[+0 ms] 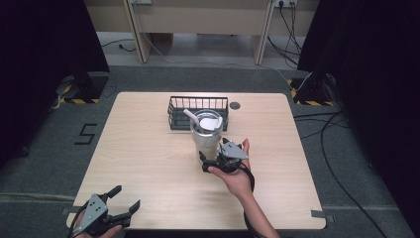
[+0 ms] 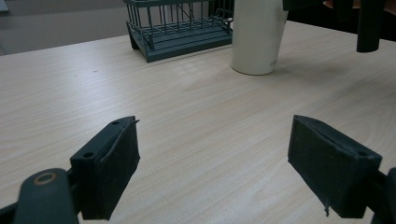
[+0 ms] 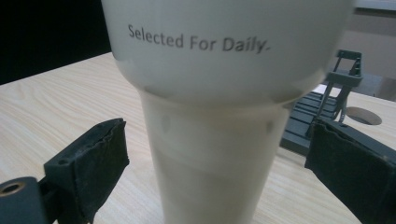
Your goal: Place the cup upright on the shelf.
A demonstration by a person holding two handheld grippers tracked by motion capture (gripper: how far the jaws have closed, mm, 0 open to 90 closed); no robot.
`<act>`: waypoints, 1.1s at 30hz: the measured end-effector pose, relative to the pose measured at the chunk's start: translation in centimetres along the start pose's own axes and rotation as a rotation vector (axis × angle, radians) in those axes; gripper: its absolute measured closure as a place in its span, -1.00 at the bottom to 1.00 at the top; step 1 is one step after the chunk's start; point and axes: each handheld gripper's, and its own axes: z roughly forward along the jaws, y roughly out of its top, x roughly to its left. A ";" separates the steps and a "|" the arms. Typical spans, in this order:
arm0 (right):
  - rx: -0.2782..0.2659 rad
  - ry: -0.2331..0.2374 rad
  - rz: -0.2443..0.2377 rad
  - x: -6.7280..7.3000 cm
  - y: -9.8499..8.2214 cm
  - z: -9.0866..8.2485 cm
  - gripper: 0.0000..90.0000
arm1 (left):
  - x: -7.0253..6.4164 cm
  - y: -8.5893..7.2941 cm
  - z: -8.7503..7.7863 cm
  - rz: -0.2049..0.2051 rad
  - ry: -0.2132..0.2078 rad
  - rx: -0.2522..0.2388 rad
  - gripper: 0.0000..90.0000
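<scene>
A white tumbler [image 1: 206, 133] with a lid and a straw stands upright near the table's middle, just in front of a black wire basket [image 1: 198, 112]. My right gripper [image 1: 213, 152] is held at the tumbler's lower body by a hand. In the right gripper view the tumbler [image 3: 219, 121], printed "Selected For Daily", stands between the wide-apart pads [image 3: 91, 168] without touching them, so the right gripper [image 3: 219, 172] is open. My left gripper [image 1: 127, 197] rests at the table's front left corner. It [image 2: 212, 163] is open over bare wood, with the tumbler [image 2: 259, 37] and basket [image 2: 180, 28] far ahead.
The light wooden table [image 1: 148, 163] has a round cable hole [image 1: 235, 105] behind the basket. Dark curtains, floor cables and a desk frame lie beyond the table's far edge. Bare wood stretches between the two grippers.
</scene>
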 end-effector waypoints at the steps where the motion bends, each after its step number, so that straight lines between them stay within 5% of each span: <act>1: 0.002 0.000 0.002 0.0 0.0 0.2 -0.87 | 0.0 0.0 0.0 0.000 0.000 0.001 -0.65; 33: -0.071 -0.064 0.037 0.6 -0.1 4.8 -0.80 | -0.1 0.0 0.0 -0.002 -0.019 0.002 -0.65</act>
